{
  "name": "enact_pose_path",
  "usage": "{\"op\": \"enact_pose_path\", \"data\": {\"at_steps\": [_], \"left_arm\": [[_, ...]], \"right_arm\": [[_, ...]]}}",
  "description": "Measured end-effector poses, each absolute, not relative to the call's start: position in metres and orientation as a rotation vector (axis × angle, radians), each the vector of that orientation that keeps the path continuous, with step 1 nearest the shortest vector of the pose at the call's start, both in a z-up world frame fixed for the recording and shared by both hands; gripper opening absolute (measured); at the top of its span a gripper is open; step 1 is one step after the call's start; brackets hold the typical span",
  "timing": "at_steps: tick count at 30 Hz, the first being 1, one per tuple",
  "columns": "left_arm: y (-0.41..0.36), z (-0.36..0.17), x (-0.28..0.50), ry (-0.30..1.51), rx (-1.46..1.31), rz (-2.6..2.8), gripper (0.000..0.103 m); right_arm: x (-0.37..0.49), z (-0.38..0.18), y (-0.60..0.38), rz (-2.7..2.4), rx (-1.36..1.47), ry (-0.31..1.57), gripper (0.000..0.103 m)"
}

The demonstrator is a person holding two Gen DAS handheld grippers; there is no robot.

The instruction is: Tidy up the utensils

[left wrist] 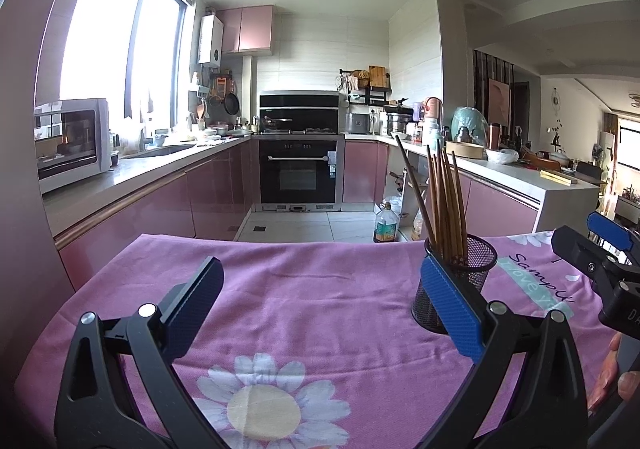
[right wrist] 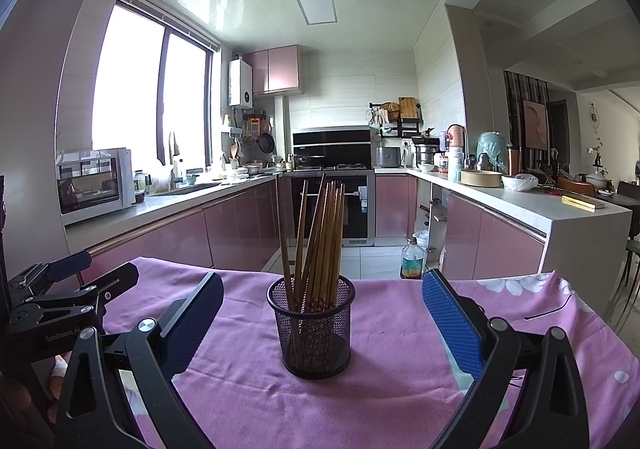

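Across the lower half of both views spreads a pink flowered cloth (right wrist: pixel 400 389), and on it stands a black mesh cup (right wrist: pixel 311 329) holding a bundle of wooden chopsticks (right wrist: pixel 320 233) whose long axes run nearly upright, fanning slightly toward the top of the frame. Seen from the right wrist, the cup sits dead centre between the wide-spread fingers of the right gripper (right wrist: pixel 322 323), which holds nothing and looks the nearer of the two. The left gripper (left wrist: pixel 320 309), equally wide and empty, has the cup off at its right finger, right of frame centre.
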State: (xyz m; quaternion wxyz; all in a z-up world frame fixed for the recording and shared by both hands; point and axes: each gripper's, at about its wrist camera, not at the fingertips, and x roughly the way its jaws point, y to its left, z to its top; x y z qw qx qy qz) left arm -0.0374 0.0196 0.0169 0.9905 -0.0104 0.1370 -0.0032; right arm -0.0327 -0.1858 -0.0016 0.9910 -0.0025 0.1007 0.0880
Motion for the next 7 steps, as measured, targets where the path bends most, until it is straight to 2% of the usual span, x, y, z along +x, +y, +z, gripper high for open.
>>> {"op": "enact_pose_path", "data": {"at_steps": [7], "left_arm": [[0.032,0.008,-0.021,0.357,-0.03,0.009,0.097]], "right_arm": [[-0.017,-0.015,-0.211,0.135,-0.003,0.296,0.096]]}}
